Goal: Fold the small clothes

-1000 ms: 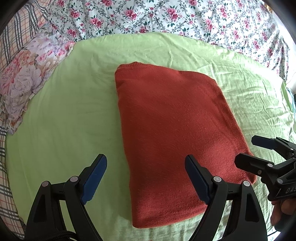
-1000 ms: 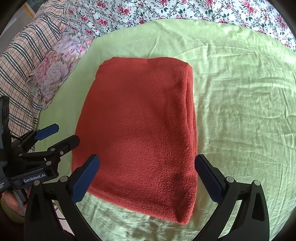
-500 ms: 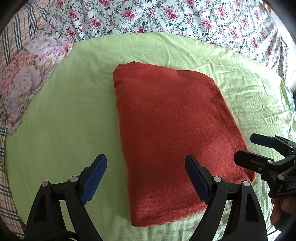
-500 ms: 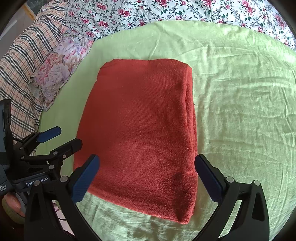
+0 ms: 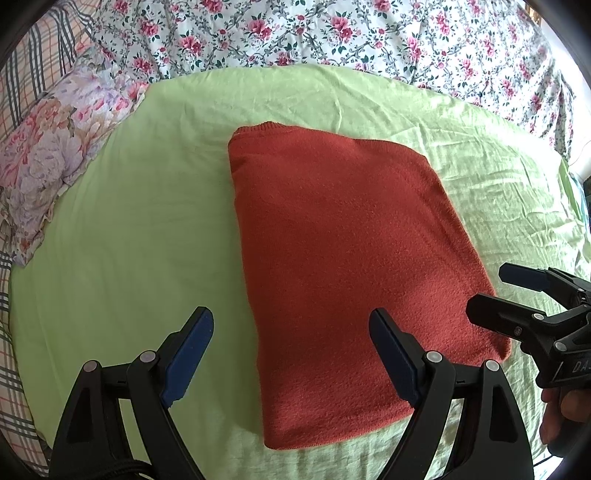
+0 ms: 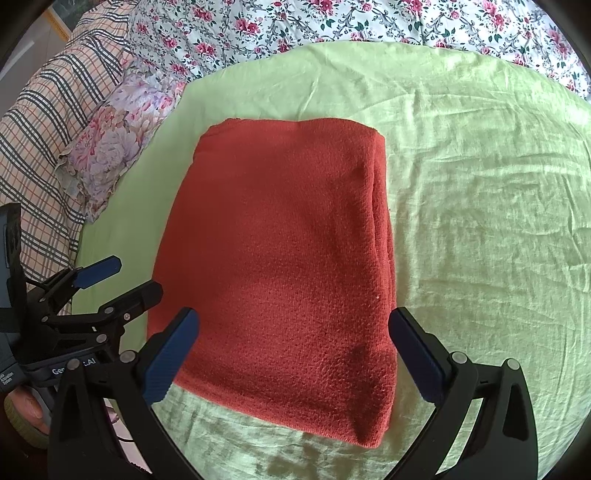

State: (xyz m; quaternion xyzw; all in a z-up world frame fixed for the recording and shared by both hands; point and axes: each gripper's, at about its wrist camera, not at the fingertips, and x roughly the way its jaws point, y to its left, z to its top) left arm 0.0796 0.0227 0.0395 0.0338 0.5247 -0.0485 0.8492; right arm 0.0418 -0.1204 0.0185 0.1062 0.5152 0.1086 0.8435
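Observation:
A rust-red knitted garment (image 5: 343,258) lies folded into a flat rectangle on the light green sheet (image 5: 122,236); it also shows in the right wrist view (image 6: 280,266). My left gripper (image 5: 291,354) is open and empty, hovering above the garment's near left corner. My right gripper (image 6: 295,350) is open and empty above the garment's near right part. The right gripper shows at the right edge of the left wrist view (image 5: 517,295), and the left gripper at the left edge of the right wrist view (image 6: 114,280), both with jaws apart.
A floral pillow (image 5: 48,162) lies at the sheet's left edge. A floral quilt (image 5: 332,33) runs along the far side, and plaid bedding (image 6: 40,122) lies beyond the pillow. A hand (image 5: 565,410) holds the right gripper's handle.
Both grippers have drawn back and up a little from the folded garment; it sits slightly farther away in both views. The jaws stay open.

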